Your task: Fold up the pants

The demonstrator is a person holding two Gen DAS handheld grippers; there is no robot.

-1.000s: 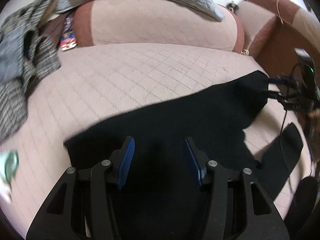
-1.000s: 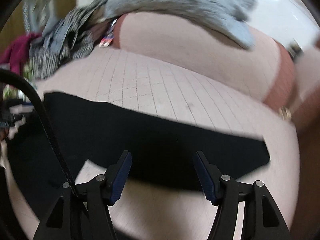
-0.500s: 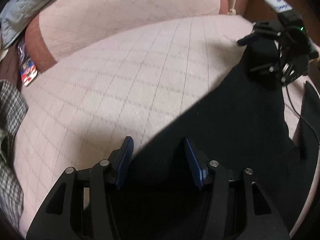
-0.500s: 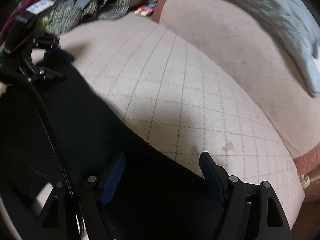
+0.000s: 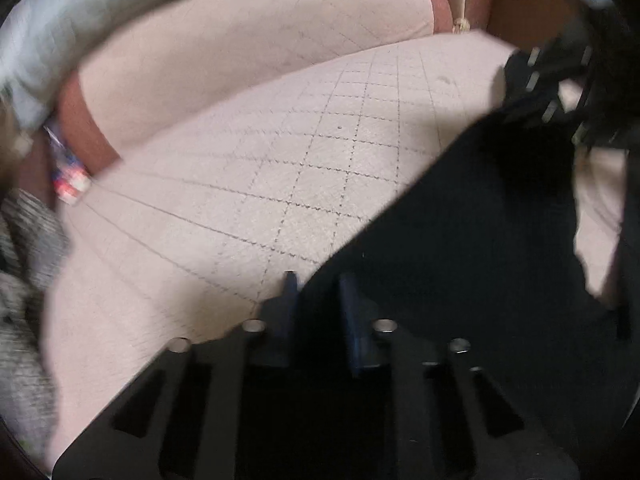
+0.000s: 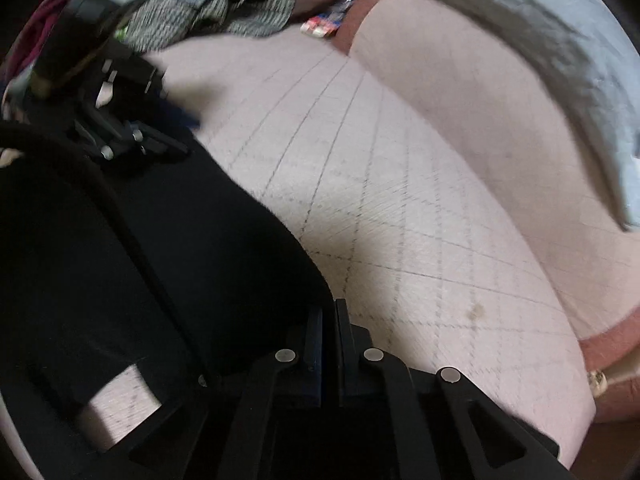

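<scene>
The black pants [image 5: 472, 240] lie on the pink quilted sofa seat [image 5: 280, 168]; they also show in the right wrist view [image 6: 160, 248]. My left gripper [image 5: 318, 288] is shut on the pants' far edge, with black cloth between its blue pads. My right gripper [image 6: 329, 316] is shut on the same edge further right. Each gripper shows in the other's view: the right one at the upper right of the left wrist view [image 5: 560, 92], the left one at the upper left of the right wrist view [image 6: 120, 120].
The pink backrest cushion [image 6: 460, 92] has a grey-blue quilted cover [image 6: 540, 28] draped over it. A pile of grey and patterned clothes [image 6: 224, 12] lies at the sofa's left end, with a small colourful packet [image 6: 320, 26] beside it. A black cable [image 6: 100, 200] crosses the pants.
Both grippers have closed from wide open onto the pants' far edge. The two grippers have come closer together.
</scene>
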